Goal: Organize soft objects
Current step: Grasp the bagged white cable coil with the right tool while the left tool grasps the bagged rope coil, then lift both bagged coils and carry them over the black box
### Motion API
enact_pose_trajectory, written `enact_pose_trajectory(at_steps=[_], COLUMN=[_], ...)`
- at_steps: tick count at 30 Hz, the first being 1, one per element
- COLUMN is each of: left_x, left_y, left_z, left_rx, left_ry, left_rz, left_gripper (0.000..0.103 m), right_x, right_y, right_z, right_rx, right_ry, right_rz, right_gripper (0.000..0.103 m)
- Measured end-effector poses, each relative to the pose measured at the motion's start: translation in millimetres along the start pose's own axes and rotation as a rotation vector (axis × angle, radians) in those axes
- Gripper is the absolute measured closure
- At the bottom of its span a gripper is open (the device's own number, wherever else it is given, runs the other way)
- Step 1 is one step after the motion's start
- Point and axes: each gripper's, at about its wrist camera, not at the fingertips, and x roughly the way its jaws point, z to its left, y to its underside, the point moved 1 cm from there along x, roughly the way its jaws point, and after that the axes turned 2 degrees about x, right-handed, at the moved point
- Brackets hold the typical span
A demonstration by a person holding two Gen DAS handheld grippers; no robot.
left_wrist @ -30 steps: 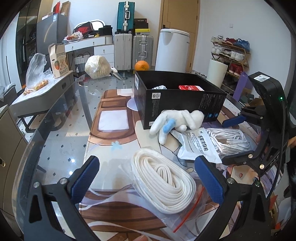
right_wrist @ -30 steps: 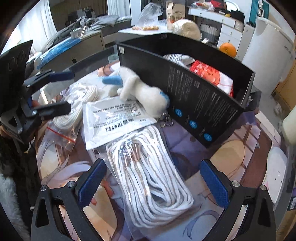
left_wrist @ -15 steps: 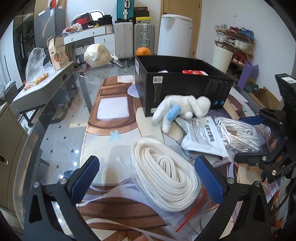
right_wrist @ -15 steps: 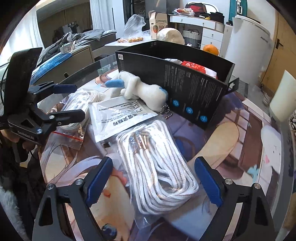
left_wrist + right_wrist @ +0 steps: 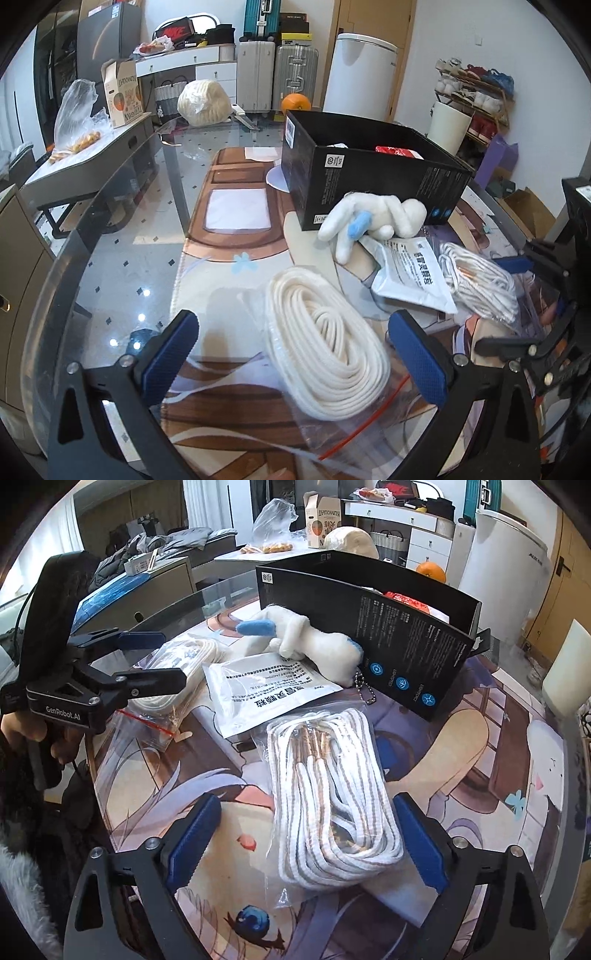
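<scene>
A coil of cream rope in a clear zip bag (image 5: 325, 343) lies between the open fingers of my left gripper (image 5: 295, 354). A bundle of white-and-tan cords in a clear bag (image 5: 332, 797) lies between the open fingers of my right gripper (image 5: 306, 842); it also shows in the left wrist view (image 5: 480, 280). A white plush toy with blue tips (image 5: 373, 218) leans against the open black box (image 5: 369, 177), which holds a red packet (image 5: 399, 152). A flat white printed pouch (image 5: 269, 690) lies between the plush and the cords.
The glass table (image 5: 110, 266) carries a printed mat (image 5: 461, 760). An orange (image 5: 295, 101) sits behind the box. A white bin (image 5: 362, 74), suitcases (image 5: 277, 66) and a shoe rack (image 5: 476, 96) stand beyond. A grey side table (image 5: 92, 155) with a bag is at left.
Both grippers have pulled back and risen a little, so the rope coil and the cord bundle sit slightly farther ahead. Both stay open. Nothing on the table has moved.
</scene>
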Motion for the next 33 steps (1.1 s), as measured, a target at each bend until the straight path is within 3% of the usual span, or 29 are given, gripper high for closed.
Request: enact_pose_trajectory(at_steps=[10, 17, 18, 24, 29, 33], left_x=[12.1, 14.8, 14.7, 9.3, 5.8, 4.0], left_y=[-1.3, 1.7, 1.9, 3.5, 3.3, 3.0], left_z=[-4.4, -13.6, -13.6, -16.4, -16.7, -15.9], left_rx=[-0.016, 0.041, 0.043, 0.070, 0.069, 0.064], left_ry=[-0.074, -0.090, -0.089, -0.068, -0.063, -0.048], left_rz=[0.058, 0.069, 0.067, 0.027, 0.000, -0.012], left_gripper=[0.000, 0.001, 0.001, 0.019, 0.048, 0.060], right_x=[7.8, 0.6, 0.1, -1.2, -4.0, -5.3], right_y=[-6.3, -5.7, -5.7, -4.3, 0.0, 1.1], right_z=[-1.2, -12.5, -14.0, -14.4, -13.7, -13.7], right_rx=[0.025, 0.050, 0.052, 0.037, 0.020, 0.007], right_ry=[0.014, 0.038, 0.040, 0.044, 0.039, 0.040], right_rz=[-0.013, -0.042, -0.043, -0.054, -0.059, -0.069], right_gripper=[0.005, 0.040, 0.041, 0.049, 0.051, 0.053])
